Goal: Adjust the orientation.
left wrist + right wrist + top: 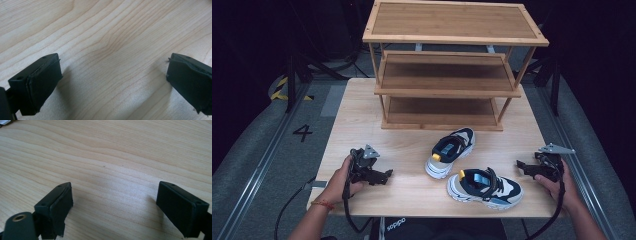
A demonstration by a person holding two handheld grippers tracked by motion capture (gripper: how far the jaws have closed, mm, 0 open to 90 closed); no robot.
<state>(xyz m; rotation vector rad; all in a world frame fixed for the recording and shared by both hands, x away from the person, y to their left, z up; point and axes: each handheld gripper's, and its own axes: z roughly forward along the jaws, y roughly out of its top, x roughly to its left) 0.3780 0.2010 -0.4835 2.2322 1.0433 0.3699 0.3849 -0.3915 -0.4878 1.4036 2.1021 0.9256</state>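
While both wait apart:
Left gripper (384, 176): jaws wide, empty.
Right gripper (521, 165): jaws wide, empty.
Near shoe (484, 188): soft upper may slip if pinched.

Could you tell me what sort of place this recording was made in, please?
Probably a lab or recording studio rather than a home: a light wooden table stands alone on grey flooring with yellow-black hazard tape and a painted number 4, against dark surroundings. It bears a wooden shoe rack and two sneakers.
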